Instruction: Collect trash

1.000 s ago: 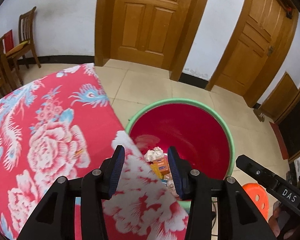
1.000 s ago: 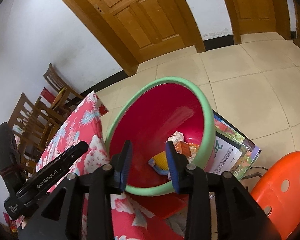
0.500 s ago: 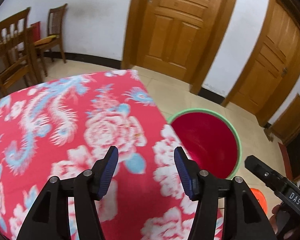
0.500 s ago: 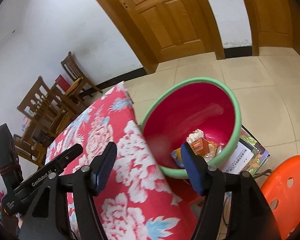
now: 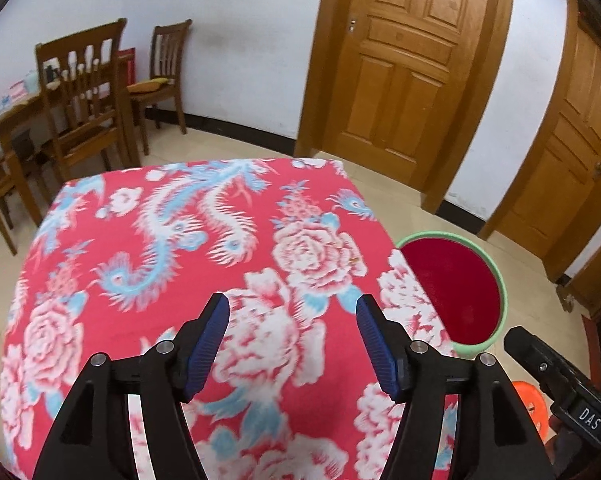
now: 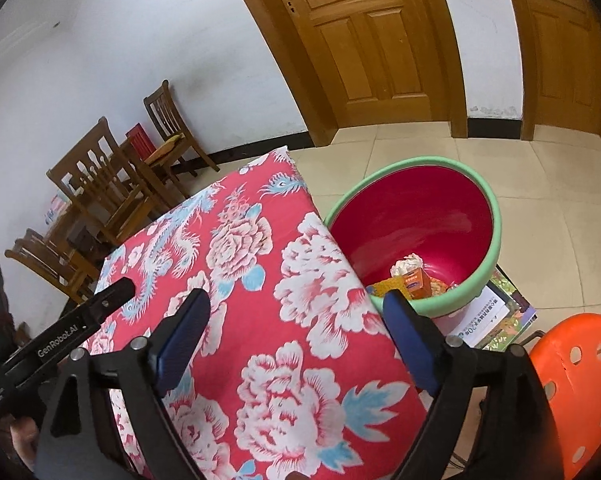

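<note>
My left fingers (image 5: 292, 340) and right fingers (image 6: 296, 338) had just been spreading and held nothing above the flowered worktop (image 5: 188, 248). The trash (image 6: 410, 276) lay in the red basin (image 6: 496, 224) beside it; the worktop showed none left, so collecting looked finished.

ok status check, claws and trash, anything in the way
Left claw and right claw open, empty, just been opening. Trash lies in the red bin beside the table. Flowered tablecloth shows no litter, nothing blocking.
</note>
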`<state>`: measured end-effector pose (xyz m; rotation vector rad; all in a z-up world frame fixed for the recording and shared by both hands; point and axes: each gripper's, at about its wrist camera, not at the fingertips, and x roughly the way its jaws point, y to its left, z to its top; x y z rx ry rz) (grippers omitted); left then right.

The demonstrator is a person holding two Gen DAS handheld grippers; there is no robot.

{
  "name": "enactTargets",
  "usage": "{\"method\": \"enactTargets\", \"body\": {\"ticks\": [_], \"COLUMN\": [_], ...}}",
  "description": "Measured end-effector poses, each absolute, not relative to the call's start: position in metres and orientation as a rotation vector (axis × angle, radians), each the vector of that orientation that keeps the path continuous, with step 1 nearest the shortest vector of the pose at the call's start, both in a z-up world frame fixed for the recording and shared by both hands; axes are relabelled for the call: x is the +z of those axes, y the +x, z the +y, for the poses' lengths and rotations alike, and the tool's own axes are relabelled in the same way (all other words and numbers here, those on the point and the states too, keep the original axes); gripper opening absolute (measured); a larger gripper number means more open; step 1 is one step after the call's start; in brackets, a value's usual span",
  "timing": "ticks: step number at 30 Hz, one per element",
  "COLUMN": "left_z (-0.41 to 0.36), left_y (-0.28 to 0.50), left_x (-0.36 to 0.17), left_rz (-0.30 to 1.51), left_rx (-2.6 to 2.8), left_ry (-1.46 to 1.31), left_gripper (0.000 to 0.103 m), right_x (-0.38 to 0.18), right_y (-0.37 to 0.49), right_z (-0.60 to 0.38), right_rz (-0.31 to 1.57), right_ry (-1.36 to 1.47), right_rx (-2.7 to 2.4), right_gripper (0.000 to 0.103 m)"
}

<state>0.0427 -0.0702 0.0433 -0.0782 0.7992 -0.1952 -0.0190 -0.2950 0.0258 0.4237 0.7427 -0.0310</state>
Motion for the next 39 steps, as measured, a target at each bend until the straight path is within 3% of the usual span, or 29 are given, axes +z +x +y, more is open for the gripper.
{"method": "enactTargets", "body": {"ticks": [6, 39], "left_z": [-0.053, -0.033], "left_y": [0.022, -0.002], "left_x": [0.051, 0.054], "left_rz": [0.759, 0.719], "left_rx": [-0.163, -0.065], "left_ry": [-0.069, -0.075], "left_gripper": [0.072, 0.074], "right_x": [0.03, 0.038], "right_y": [-0.03, -0.047], "right_z": [-0.282, -0.261], "right_rz": [0.745, 0.721], "right_ry": [0.389, 0.327], "right_rx": [-0.035, -0.033], "right_gripper": [0.091, 0.091]}}
